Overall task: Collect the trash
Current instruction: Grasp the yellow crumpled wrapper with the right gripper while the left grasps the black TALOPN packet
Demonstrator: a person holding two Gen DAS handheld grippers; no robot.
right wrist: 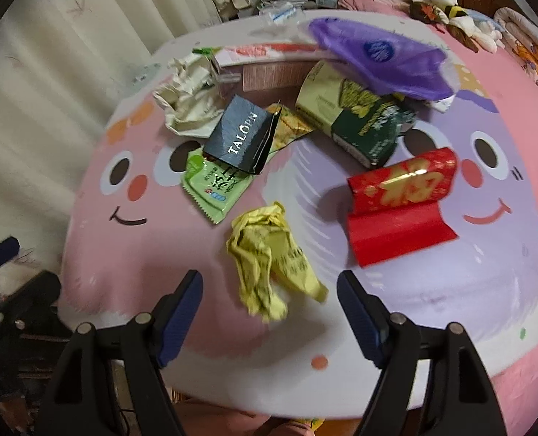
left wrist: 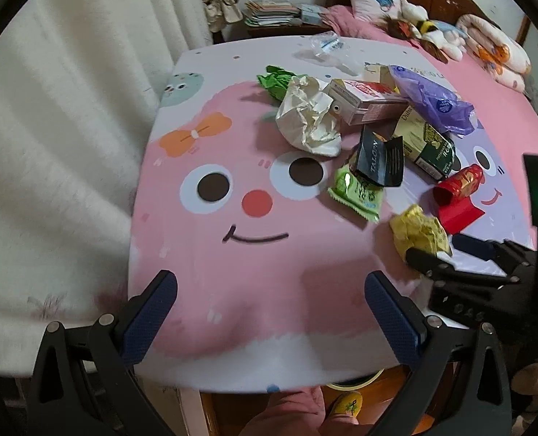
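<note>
Right gripper [right wrist: 269, 312] jaws wide, crumpled yellow wrapper [right wrist: 269, 258] lying between its fingertips on the cartoon-face bedsheet [right wrist: 450, 290] (red envelope [right wrist: 399, 203] just beside); left gripper [left wrist: 269, 312] wide, holding nothing

Purple bag [right wrist: 381, 58] hides the pink box's [right wrist: 269, 69] far end; we cannot read the blurred yellow wrapper [right wrist: 269, 254] print.

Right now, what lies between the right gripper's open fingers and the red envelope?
In the right wrist view, the crumpled yellow wrapper sits just ahead of the right gripper; bare tablecloth separates it from the red envelope.
</note>
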